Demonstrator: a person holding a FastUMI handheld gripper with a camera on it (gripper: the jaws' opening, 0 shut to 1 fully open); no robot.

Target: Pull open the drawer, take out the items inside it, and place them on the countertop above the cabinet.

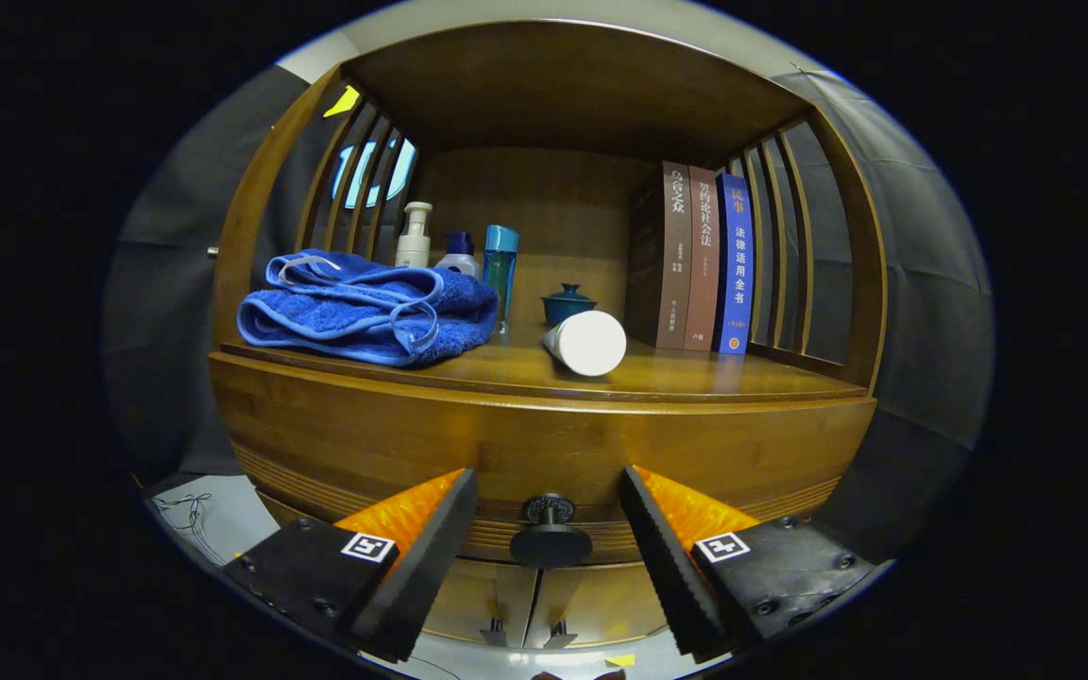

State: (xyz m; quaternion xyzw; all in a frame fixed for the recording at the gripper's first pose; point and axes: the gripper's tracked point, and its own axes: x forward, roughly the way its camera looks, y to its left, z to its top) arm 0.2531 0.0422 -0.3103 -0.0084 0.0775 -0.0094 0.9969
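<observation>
A wooden cabinet faces me, its drawer front (336, 444) closed beneath the countertop (723, 378). The drawer's dark round knob (550, 540) sits between my fingers, close to their tips. My gripper (549, 491) is open, one finger on each side of the knob, neither touching it. On the countertop lie a folded blue towel (365, 307) on the left and a white cylinder (588, 342) on its side near the middle. What the drawer holds is hidden.
At the back of the shelf stand a pump bottle (414, 238), a small blue-capped bottle (458, 255), a teal bottle (500, 264) and a small lidded teal pot (568, 304). Three upright books (705, 260) stand at the right. Slatted sides (790, 236) enclose the shelf. Lower cabinet doors (525, 604) show below.
</observation>
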